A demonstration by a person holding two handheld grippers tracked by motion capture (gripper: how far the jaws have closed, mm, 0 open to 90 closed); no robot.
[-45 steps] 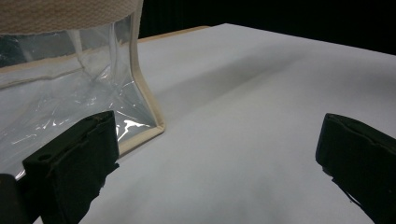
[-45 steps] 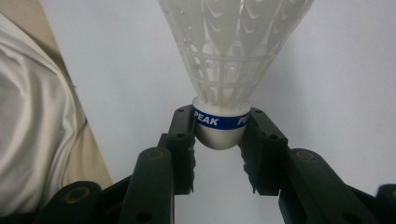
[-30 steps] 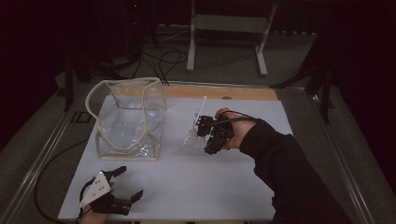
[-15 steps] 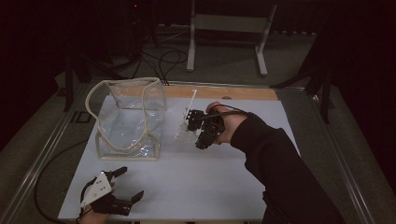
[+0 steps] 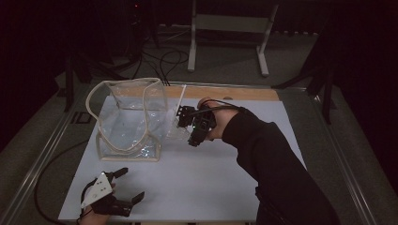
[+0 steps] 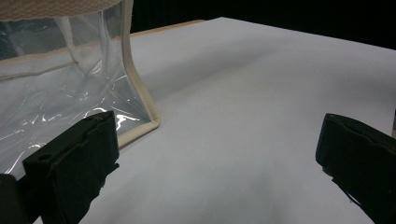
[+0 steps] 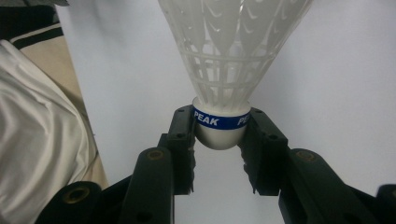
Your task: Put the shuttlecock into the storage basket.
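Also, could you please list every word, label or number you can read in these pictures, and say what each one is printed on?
"PEAK": white letters on the blue band around the cork of the white shuttlecock, held between the right gripper's jaws.
"PE": a second print on the same band, cut off by the jaw at its right side.
No readable text on the clear bag, the table or the left gripper.

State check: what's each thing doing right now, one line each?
Shuttlecock: gripped at its cork base, lifted off the table.
Right tongs: shut on the shuttlecock.
Left tongs: open, holding nothing.
Clear bag: standing upright, top open.
Table: white surface, bag resting on it.
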